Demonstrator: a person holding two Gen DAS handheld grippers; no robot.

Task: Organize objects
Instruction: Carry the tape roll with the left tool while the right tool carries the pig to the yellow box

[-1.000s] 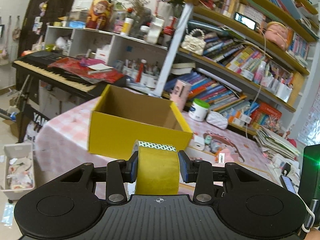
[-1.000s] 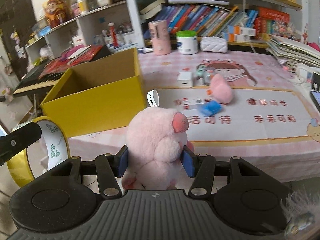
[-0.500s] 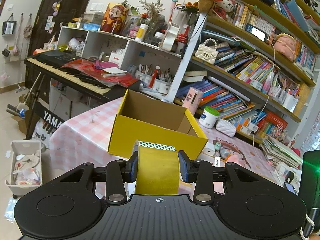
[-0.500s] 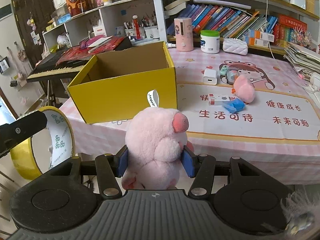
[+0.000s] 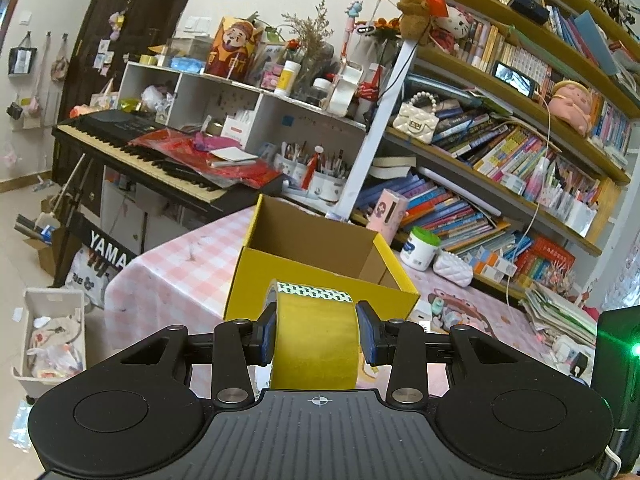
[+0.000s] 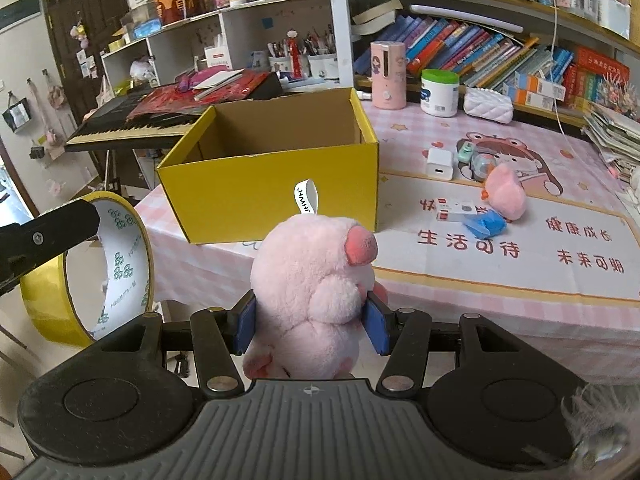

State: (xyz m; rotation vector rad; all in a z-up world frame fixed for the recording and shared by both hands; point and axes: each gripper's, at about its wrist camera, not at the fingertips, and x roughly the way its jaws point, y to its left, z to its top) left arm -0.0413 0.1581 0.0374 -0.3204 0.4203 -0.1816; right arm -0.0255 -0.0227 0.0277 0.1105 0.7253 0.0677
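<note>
My left gripper [image 5: 316, 336] is shut on a yellow tape roll [image 5: 314, 340], held in the air in front of the table's near edge; the roll also shows in the right wrist view [image 6: 86, 270]. My right gripper [image 6: 310, 320] is shut on a pink plush pig [image 6: 316, 288] with a white tag. An open, empty yellow cardboard box [image 6: 272, 184] stands on the table's left part; it also shows in the left wrist view [image 5: 320, 276], beyond the roll. Both grippers are short of the table and below the box rim.
On the pink tablecloth [image 6: 500, 248] lie a second pink plush [image 6: 505, 196], a blue item [image 6: 484, 226], a white charger [image 6: 439, 163] and small bits. A pink bottle [image 6: 386, 74] and white jar [image 6: 439, 92] stand behind. A keyboard piano [image 5: 160, 156] and shelves stand behind the table.
Both grippers have drawn back from the table and risen; the box looks smaller and farther in both views. The tape roll and plush pig stay gripped.
</note>
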